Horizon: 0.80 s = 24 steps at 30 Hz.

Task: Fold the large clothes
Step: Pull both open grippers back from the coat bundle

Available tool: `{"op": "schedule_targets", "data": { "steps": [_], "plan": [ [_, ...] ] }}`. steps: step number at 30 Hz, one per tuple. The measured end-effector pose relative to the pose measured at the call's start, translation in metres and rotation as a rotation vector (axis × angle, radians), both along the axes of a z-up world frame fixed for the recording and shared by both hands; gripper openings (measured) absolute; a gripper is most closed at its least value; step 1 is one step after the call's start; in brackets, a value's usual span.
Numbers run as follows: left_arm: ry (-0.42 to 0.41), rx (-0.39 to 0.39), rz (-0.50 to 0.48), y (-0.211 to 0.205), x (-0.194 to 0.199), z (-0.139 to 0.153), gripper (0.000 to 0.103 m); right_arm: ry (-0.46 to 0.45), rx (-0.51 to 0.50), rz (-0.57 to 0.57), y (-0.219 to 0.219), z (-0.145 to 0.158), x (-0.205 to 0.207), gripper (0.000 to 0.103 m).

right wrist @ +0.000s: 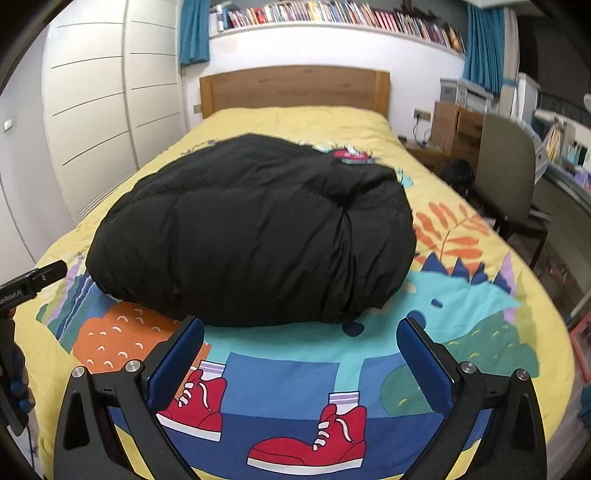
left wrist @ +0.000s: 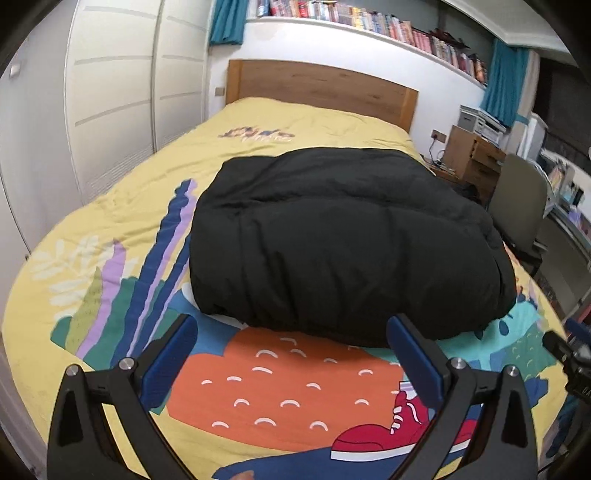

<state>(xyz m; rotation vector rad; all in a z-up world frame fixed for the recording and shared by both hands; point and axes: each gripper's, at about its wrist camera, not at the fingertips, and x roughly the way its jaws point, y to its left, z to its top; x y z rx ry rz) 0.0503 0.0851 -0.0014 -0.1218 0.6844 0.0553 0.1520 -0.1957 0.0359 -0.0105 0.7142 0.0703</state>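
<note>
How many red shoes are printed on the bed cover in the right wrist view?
2. One red shoe is beside the left blue pad, partly covered by it. The second red shoe lies lower, near the middle. The black jacket may hide other prints.

A home bedroom — a bed (right wrist: 480, 295) with a bright cartoon-print cover and a wooden headboard (right wrist: 295, 86) fills the middle. White wardrobes (right wrist: 92, 92) line one wall, a long bookshelf (right wrist: 332, 14) runs above, blue curtains (right wrist: 484, 40) hang — and a desk (right wrist: 458, 125) and chair (right wrist: 506, 162) stand alongside.
</note>
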Motion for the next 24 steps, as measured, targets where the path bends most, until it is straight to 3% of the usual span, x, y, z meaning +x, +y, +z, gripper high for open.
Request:
{"op": "schedule_targets", "data": {
  "steps": [7,24],
  "plan": [
    [-0.034,0.078,-0.025,-0.028,-0.015,0.008,0.103,-0.065,-0.028,0.006,0.006,0.015,-0.016,0.103],
    [-0.009,0.091,-0.054,-0.033,-0.016,-0.012,0.103,-0.074,-0.024,0.015,0.006,0.009,-0.026,0.103]
  ]
}}
